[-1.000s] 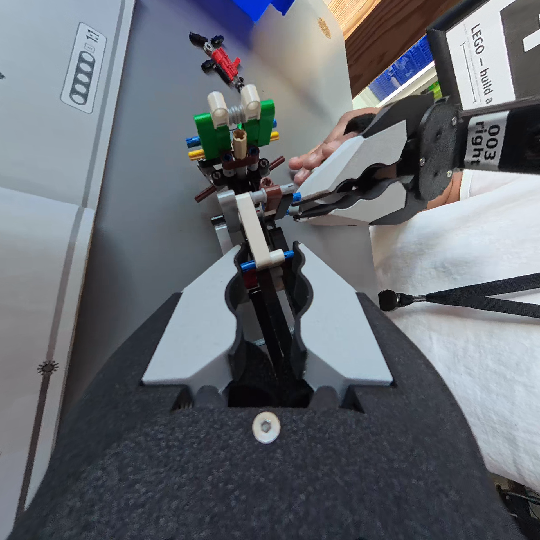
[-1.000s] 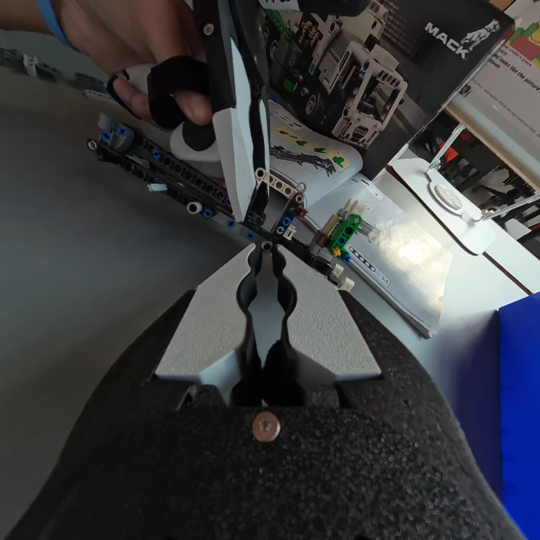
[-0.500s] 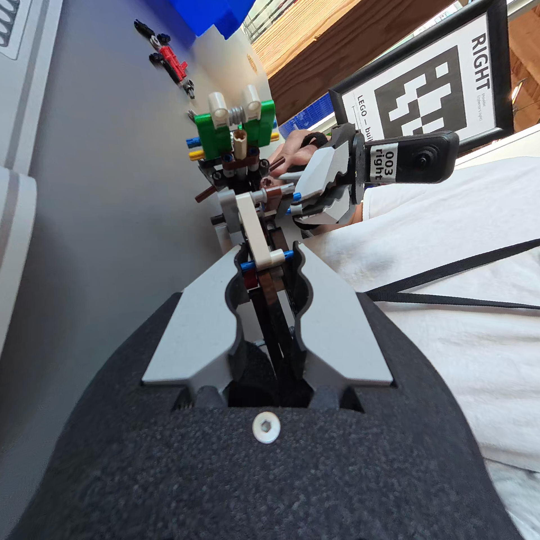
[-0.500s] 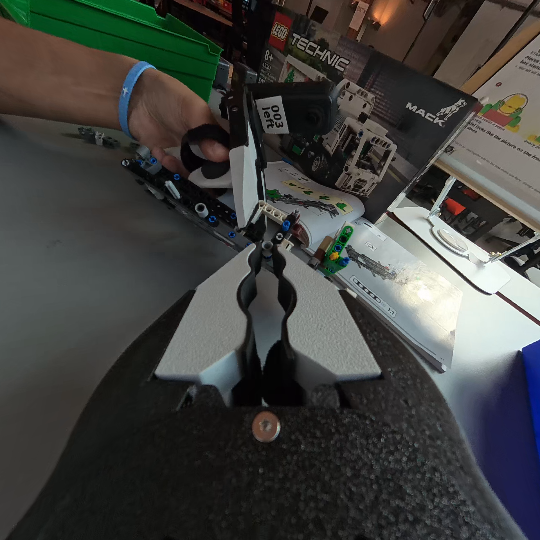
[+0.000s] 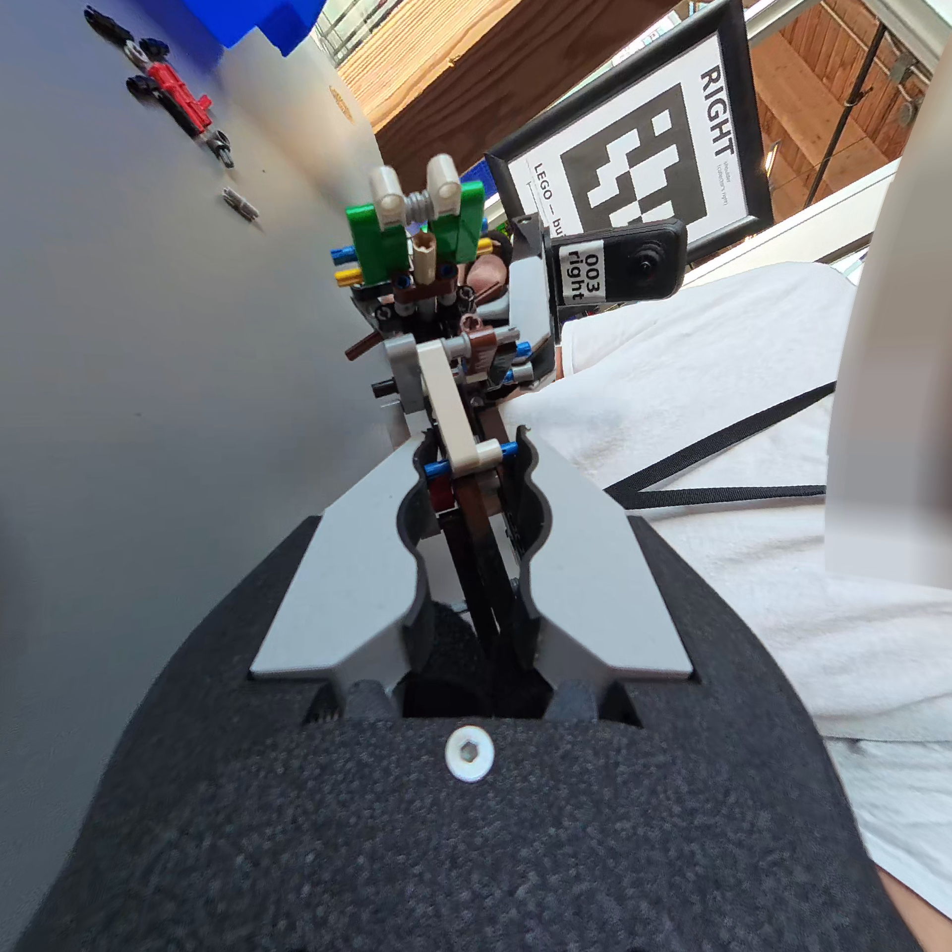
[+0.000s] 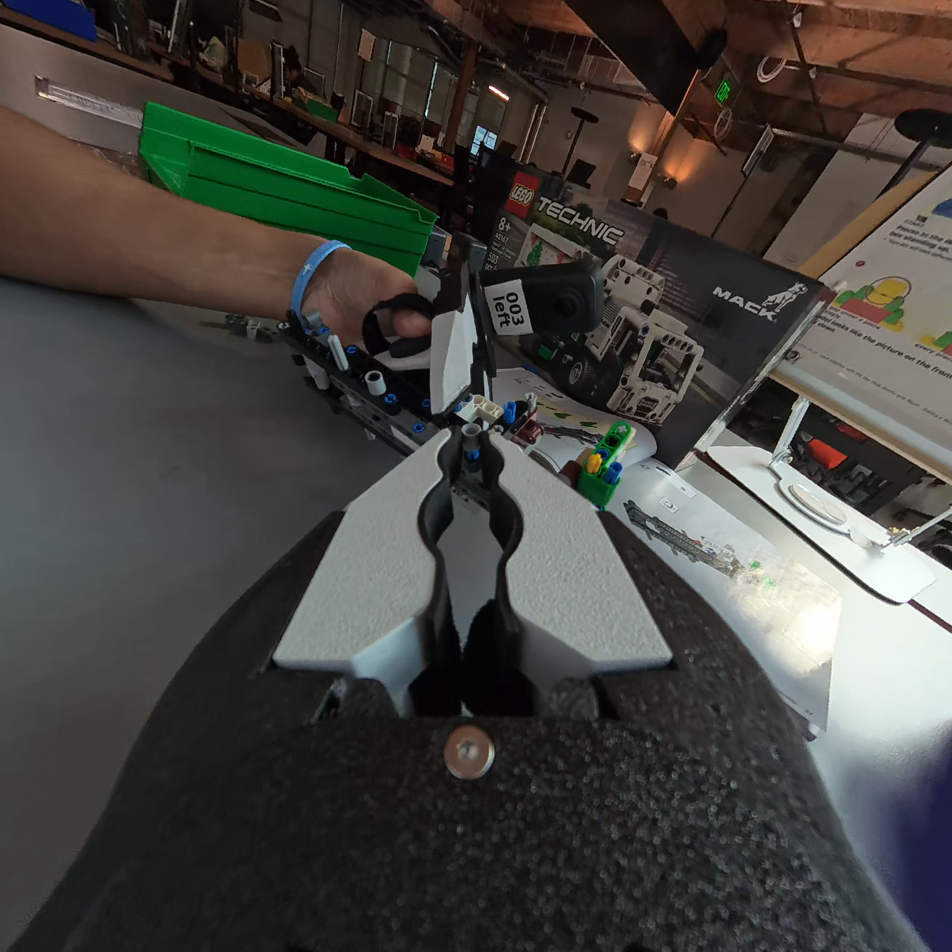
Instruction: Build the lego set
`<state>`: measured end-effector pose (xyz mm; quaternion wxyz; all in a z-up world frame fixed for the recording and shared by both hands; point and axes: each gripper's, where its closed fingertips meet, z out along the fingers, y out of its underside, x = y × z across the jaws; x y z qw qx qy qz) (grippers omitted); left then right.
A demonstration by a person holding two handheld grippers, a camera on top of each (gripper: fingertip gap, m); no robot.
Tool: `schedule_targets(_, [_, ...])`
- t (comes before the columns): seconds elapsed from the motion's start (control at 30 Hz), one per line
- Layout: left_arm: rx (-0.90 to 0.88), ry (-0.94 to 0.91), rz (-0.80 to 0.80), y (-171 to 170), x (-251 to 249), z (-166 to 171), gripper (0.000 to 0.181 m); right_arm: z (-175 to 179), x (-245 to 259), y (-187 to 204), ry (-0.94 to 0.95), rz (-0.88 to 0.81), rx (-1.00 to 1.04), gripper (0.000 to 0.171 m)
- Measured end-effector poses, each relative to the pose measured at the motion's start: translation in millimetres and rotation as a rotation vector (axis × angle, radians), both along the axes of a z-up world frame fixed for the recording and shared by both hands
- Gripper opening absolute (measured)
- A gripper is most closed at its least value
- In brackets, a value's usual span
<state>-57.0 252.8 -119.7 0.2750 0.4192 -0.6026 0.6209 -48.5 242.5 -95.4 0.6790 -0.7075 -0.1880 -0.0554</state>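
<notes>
Behind the left tool [image 6: 453,407] — green bins [image 6: 288,196], contents hidden, lego chassis [image 5: 463,463] clamped.

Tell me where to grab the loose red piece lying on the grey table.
Grip the red piece across its narrow red middle, coming straight down from above: it lies flat on the table, and black pins stick out at both ends, so the bare sides suit the claw best.

The lego model [image 5: 438,360] mixes black beams, green blocks, cream links, brown, blue and yellow pins. A green bin [image 6: 288,190] sits behind; a red-and-black piece [image 5: 175,103] lies on the grey table [image 5: 154,360].
</notes>
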Motion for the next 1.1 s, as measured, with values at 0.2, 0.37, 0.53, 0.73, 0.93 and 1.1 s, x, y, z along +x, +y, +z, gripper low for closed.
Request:
schedule_targets(0.2, [-0.009, 0.006, -0.030, -2.8, -3.8, 0.1, 0.027, 0.0, -4.5, -2.8, -0.059, 0.059, 0.033, 0.005])
schedule_targets(0.37, [-0.028, 0.011, -0.048, -5.4, -6.0, 2.4, 0.027, 2.4, -7.1, -4.9, -0.093, 0.116, 0.076, 0.005])
schedule_targets(0.53, [-0.024, 0.006, -0.067, -7.0, -8.8, 2.3, 0.028, 1.6, -10.3, -5.8, -0.091, 0.156, 0.071, 0.005])
schedule_targets(0.73, [0.067, 0.005, -0.020, -4.8, -2.1, -9.3, 0.028, -11.8, -3.2, -3.2, -0.115, 0.110, -0.029, 0.005])
schedule_targets(0.93, [0.129, 0.011, 0.013, -0.3, 2.2, -17.2, 0.028, -18.7, 1.9, -3.2, -0.183, 0.045, -0.051, 0.005])
schedule_targets(1.1, [0.402, -0.028, 0.093, 18.0, 8.0, -38.2, 0.028, -41.3, 18.7, -14.4, -0.138, -0.062, -0.292, 0.006])
